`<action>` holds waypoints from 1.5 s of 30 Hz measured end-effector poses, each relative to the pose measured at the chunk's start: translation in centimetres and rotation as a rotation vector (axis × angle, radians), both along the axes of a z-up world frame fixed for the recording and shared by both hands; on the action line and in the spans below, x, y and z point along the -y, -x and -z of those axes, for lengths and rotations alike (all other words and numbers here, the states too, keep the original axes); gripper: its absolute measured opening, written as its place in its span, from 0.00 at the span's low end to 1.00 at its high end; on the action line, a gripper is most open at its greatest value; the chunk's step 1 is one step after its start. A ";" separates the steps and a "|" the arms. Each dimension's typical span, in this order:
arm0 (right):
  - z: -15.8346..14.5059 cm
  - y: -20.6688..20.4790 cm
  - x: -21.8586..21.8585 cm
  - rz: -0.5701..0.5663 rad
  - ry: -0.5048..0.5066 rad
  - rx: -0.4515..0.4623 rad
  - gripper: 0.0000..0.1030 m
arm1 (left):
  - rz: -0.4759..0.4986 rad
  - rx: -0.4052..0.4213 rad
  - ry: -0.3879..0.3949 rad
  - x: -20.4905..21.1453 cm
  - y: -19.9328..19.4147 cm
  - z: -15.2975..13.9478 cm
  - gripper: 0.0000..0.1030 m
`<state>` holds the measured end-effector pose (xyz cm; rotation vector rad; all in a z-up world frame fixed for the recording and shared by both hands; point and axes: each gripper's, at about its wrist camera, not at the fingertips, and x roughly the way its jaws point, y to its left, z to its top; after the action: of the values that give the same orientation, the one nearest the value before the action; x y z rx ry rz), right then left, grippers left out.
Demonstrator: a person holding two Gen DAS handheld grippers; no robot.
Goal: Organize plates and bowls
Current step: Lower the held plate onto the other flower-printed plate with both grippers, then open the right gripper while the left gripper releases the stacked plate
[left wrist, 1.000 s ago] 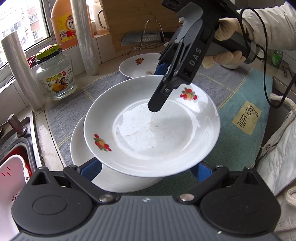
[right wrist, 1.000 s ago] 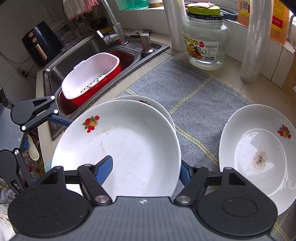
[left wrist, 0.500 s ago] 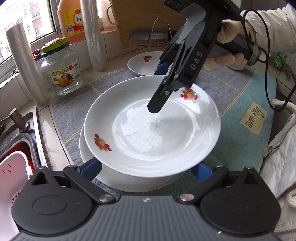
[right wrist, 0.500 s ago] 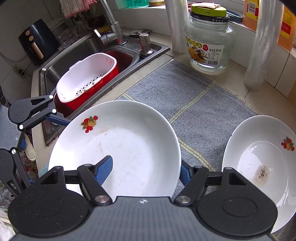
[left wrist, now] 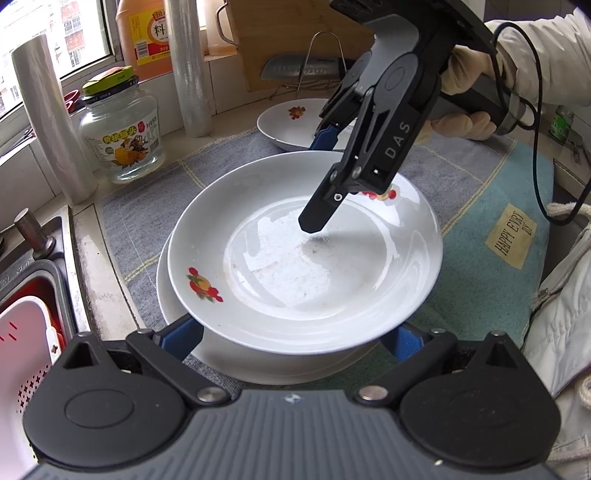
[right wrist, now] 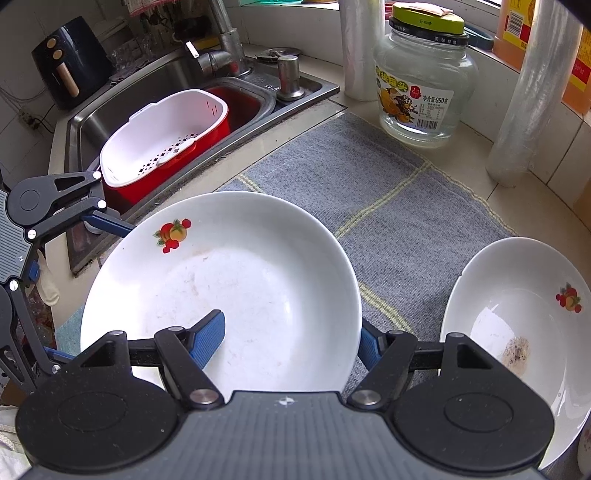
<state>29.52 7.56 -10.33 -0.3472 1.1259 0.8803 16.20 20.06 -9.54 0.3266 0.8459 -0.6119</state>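
We clamp the top plate [left wrist: 303, 258] at frame centre w/ both grippers: right gripper [right wrist: 288, 339] jaws grasp its rim, one inside, one outside. Left gripper [left wrist: 295, 332] jaws straddle the near rim; grip state: cannot tell. Held just over the lower plate [left wrist: 258, 363] for stacking. Third plate [right wrist: 517, 332] lower right; glass jar [right wrist: 421, 81] and sink [right wrist: 110, 110] well apart on the table.

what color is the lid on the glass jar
Yellow-green with a dark rim, the jar lid shows best in the right wrist view.

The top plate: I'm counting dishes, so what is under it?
Under the top plate a second white plate shows as a crescent of rim, lying on the grey mat. Its centre is covered, and any further plate beneath cannot be seen.
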 end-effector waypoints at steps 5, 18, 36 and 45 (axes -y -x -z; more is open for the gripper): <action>0.2 0.0 -0.1 0.001 0.008 0.000 0.76 | 0.003 -0.015 0.007 -0.2 -0.4 0.1 0.98; 0.7 0.1 -0.7 -0.011 0.026 -0.005 0.81 | -0.002 -0.049 0.028 -0.5 -0.8 0.3 0.98; 0.7 1.1 -1.4 -0.068 0.071 0.011 0.97 | -0.012 -0.045 0.021 -0.3 -0.5 0.2 0.98; -1.6 2.3 0.3 -0.109 0.043 0.036 0.97 | -0.039 -0.038 0.004 -0.4 -0.2 -0.1 0.98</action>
<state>27.22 7.26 -8.77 -0.4621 1.1016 0.9432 16.36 20.49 -9.45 0.2955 0.8856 -0.5852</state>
